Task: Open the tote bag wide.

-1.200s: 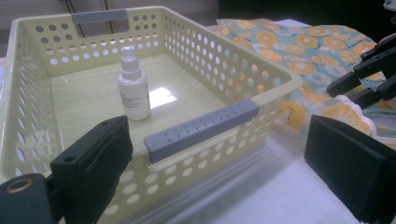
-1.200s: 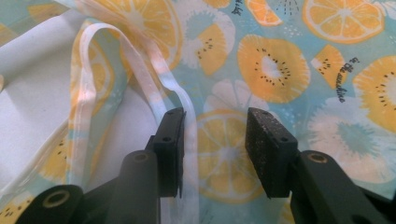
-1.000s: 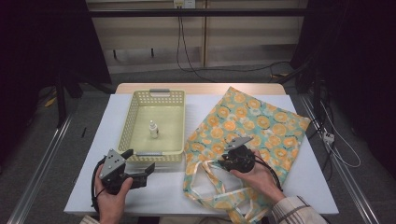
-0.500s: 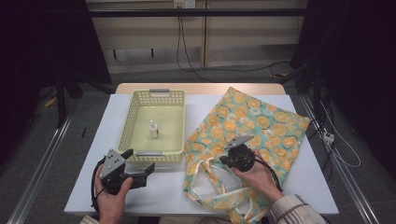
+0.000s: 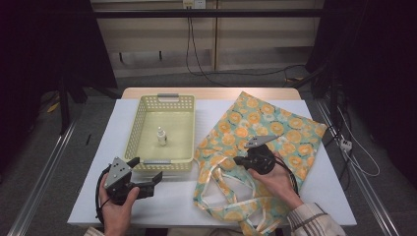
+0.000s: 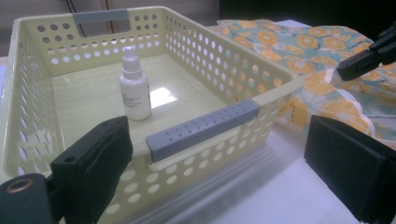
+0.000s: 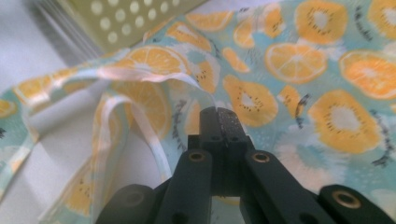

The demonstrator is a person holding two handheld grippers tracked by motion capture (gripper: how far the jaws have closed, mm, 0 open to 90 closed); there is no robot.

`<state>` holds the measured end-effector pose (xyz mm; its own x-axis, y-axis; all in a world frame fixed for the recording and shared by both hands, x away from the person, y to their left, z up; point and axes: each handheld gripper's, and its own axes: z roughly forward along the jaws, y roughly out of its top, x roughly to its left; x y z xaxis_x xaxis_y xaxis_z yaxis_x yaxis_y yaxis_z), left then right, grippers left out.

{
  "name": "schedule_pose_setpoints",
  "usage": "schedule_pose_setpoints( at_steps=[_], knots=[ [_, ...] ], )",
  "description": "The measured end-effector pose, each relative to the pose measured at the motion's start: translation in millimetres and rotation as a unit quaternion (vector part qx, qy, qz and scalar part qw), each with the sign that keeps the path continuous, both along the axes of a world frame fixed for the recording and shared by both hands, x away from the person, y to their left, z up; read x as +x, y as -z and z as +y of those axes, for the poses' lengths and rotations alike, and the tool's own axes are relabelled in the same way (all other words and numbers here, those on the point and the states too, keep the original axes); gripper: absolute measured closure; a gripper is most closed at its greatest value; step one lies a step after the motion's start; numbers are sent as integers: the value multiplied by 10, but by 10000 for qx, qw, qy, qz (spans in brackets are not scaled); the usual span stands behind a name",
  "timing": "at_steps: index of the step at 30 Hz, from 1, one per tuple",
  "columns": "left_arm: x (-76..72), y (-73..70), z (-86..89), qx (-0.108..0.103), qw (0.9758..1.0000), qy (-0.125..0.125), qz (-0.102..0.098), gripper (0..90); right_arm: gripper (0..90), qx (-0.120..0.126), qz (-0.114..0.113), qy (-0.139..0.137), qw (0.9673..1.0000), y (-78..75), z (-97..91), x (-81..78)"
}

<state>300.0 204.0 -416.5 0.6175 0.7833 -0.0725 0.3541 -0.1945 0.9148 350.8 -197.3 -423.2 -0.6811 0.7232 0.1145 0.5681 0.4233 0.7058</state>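
A pale yellow perforated basket (image 5: 134, 129) stands left of centre with one small white dropper bottle (image 5: 161, 136) upright inside it. Seen from the left gripper, the bottle (image 6: 134, 88) stands behind the basket's grey near handle (image 6: 201, 130). My left gripper (image 5: 147, 168) is open just in front of the basket's near wall, with nothing between its jaws. An orange-slice print tote bag (image 5: 275, 128) lies flat to the right. My right gripper (image 5: 237, 160) rests over the bag's mouth, its jaws (image 7: 218, 112) shut where a white handle strap (image 7: 154, 75) ends at their tip.
The white table (image 5: 177, 201) has bare surface in front of the basket. The bag's loose handle loops (image 5: 216, 174) trail toward the front edge. The right gripper's jaws (image 6: 369, 53) reach in at the right edge of the left gripper view. Cables lie on the floor beyond the table.
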Motion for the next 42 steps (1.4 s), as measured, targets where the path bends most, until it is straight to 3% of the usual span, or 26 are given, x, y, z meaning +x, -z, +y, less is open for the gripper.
schedule_pose_setpoints(
  at_steps=[18,28,42],
  knots=[
    [-6,-6,8,-33,10000,-25,-47,71,900,633,-297,195,9974,-359,-157,118],
    [-5,-7,10,-13,10000,-7,-50,71,900,971,-591,367,9928,-619,-257,231],
    [-1,-4,8,6,10000,-4,-38,71,900,1280,-839,571,9866,-849,-404,391]
  ],
)
